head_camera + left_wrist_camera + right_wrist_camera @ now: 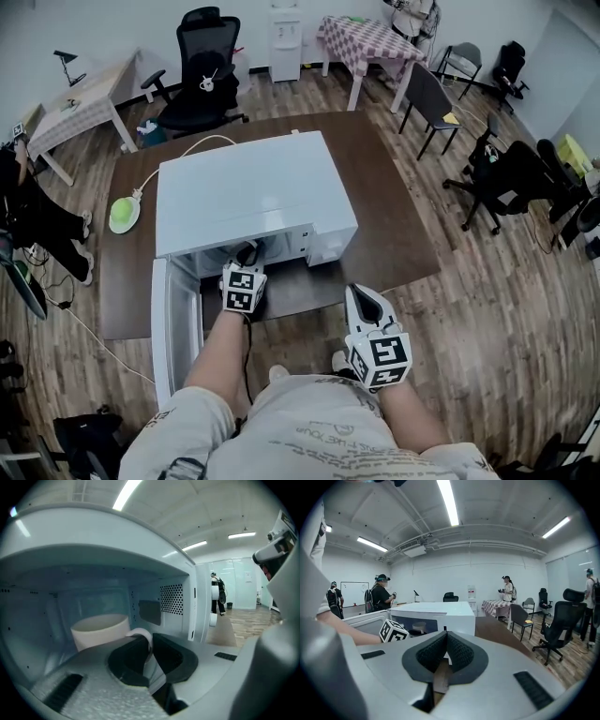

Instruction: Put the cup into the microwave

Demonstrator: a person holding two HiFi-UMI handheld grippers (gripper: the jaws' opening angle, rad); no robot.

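While the left gripper (151, 649) reaches inside the microwave (93, 541), its jaws pinch the handle of the cup (100, 629), already within the cavity; placing looks nearly done, so next comes letting go and backing out. The right gripper (446, 654), jaws together and empty, hangs outside

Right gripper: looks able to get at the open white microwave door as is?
Probably not directly. The open white microwave door hangs far left; the left forearm and left gripper, holding the white cup inside, lie between it and the shut right gripper, which would have to cross them.
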